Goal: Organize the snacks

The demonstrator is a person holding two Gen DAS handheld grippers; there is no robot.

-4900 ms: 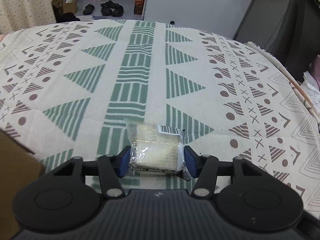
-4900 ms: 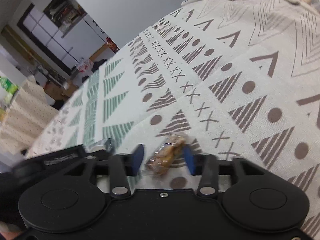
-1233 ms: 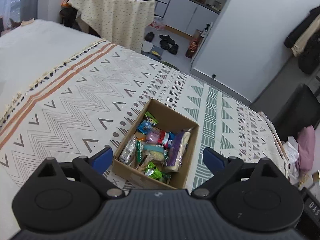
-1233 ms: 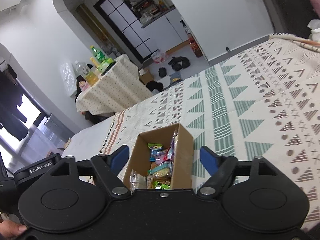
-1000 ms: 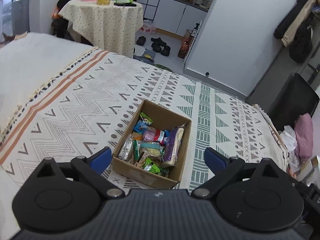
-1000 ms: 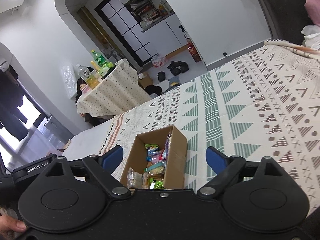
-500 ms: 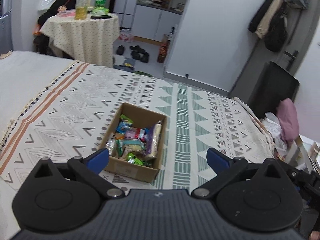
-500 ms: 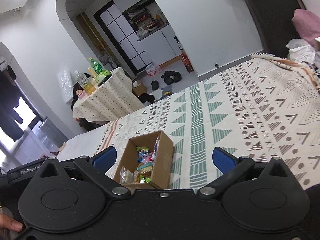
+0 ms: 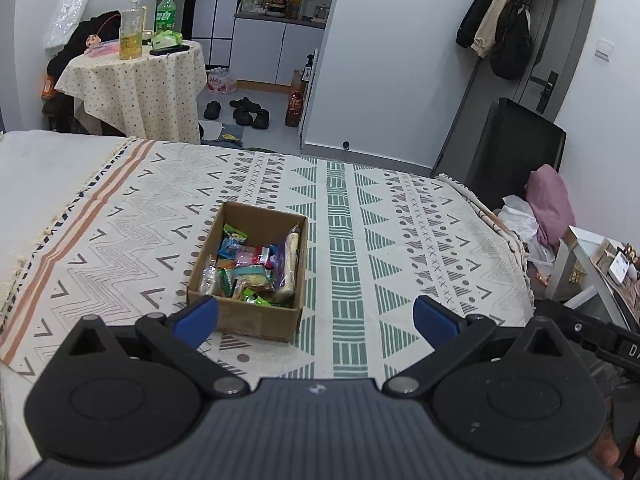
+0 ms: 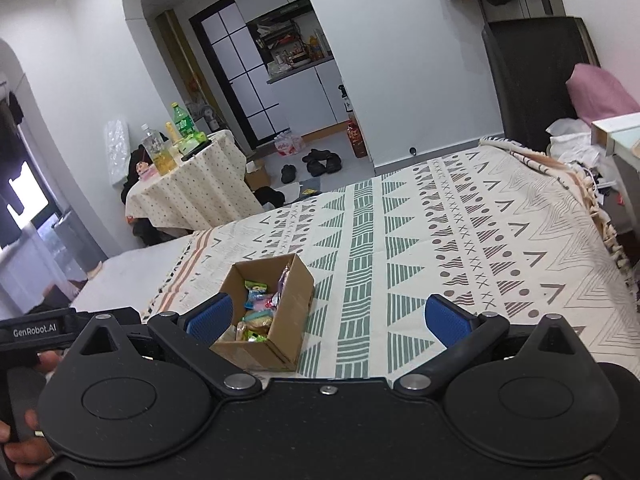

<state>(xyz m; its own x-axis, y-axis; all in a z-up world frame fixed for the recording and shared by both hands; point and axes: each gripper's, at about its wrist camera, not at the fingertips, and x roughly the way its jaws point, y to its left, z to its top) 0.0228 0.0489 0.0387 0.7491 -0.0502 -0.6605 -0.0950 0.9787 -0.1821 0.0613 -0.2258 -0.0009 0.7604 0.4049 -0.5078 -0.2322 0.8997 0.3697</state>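
A brown cardboard box (image 9: 260, 322) stands on the patterned blanket (image 9: 400, 240), filled with several wrapped snacks (image 9: 252, 268). It also shows in the right wrist view (image 10: 298, 312) with the snacks (image 10: 258, 308) inside. My left gripper (image 9: 316, 316) is wide open and empty, held well above and short of the box. My right gripper (image 10: 326, 318) is wide open and empty, also high above the bed, with the box to its lower left.
A round table with a dotted cloth (image 9: 136, 76) holds bottles at the back left. Shoes (image 9: 240, 108) lie on the floor beyond the bed. A black chair (image 9: 504, 144) with pink cloth (image 9: 552, 200) stands at the right. The left gripper's handle (image 10: 36, 332) shows at the right view's left edge.
Both grippers let go of their snacks earlier; over the last second both have pulled back and up from the box, which looks smaller now. Both stay open.
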